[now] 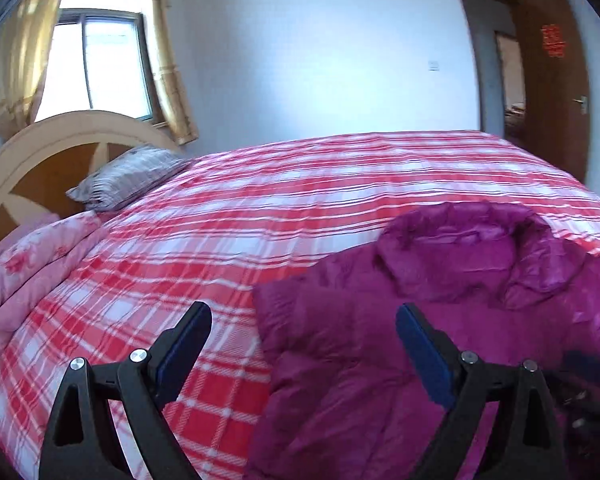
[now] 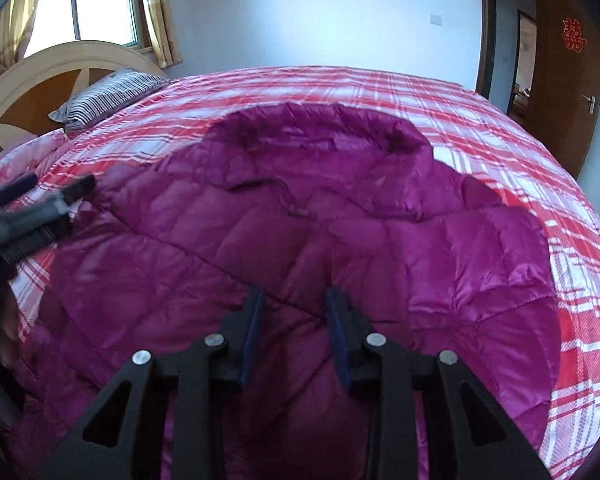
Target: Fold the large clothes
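A magenta quilted down jacket (image 2: 340, 232) with a hood (image 2: 320, 136) lies spread on the red-and-white plaid bed cover (image 2: 500, 120), hood toward the far side. In the left wrist view the jacket (image 1: 420, 320) fills the lower right. My left gripper (image 1: 302, 312) is wide open above the jacket's left edge, holding nothing; it also shows at the left in the right wrist view (image 2: 60, 196). My right gripper (image 2: 294, 296) hovers over the jacket's lower middle, jaws partly open and empty.
A striped pillow (image 1: 128, 178) and a pink floral quilt (image 1: 32, 264) lie by the round wooden headboard (image 1: 40, 148) at the left. A window with curtains (image 1: 96, 60) is behind. An open brown door (image 1: 552, 80) stands at the far right.
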`<state>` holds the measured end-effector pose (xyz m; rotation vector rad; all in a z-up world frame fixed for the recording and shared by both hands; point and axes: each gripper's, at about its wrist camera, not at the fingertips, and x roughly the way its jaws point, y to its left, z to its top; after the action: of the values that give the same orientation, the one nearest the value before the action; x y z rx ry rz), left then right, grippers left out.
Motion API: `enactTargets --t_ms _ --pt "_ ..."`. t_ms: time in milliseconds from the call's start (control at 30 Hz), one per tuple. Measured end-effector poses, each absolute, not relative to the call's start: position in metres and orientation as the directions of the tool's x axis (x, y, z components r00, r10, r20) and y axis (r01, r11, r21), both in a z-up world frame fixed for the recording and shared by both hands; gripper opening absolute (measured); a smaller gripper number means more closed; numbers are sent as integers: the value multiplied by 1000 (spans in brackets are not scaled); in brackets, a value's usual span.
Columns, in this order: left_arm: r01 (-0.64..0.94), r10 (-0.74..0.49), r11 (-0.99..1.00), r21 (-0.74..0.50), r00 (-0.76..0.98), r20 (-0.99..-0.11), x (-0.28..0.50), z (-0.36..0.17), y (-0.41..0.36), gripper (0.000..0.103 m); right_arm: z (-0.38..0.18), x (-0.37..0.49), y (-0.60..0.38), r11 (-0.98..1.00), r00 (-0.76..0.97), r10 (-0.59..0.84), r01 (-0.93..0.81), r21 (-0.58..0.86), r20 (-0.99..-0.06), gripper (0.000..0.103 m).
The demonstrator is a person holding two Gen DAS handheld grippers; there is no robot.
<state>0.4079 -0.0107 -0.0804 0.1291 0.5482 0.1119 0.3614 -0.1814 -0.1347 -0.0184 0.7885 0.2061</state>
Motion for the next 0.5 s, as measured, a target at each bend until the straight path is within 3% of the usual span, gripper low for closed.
enactTargets --t_ms 67,167,267,500 --pt "27 69 987 158 820 -569 420 -91 -28 94 -136 359 -184 980 684 177 -188 64 -708 34" --pt "64 69 982 179 759 -648 438 -120 -40 94 -137 360 -182 980 680 174 -191 57 -712 34" --pt "67 44 990 126 698 -715 450 -143 -36 94 -139 361 -184 979 676 190 -189 82 -712 34" --pt "54 4 997 51 648 -762 465 -157 -25 101 -147 362 -182 977 657 198 -189 96 -727 34"
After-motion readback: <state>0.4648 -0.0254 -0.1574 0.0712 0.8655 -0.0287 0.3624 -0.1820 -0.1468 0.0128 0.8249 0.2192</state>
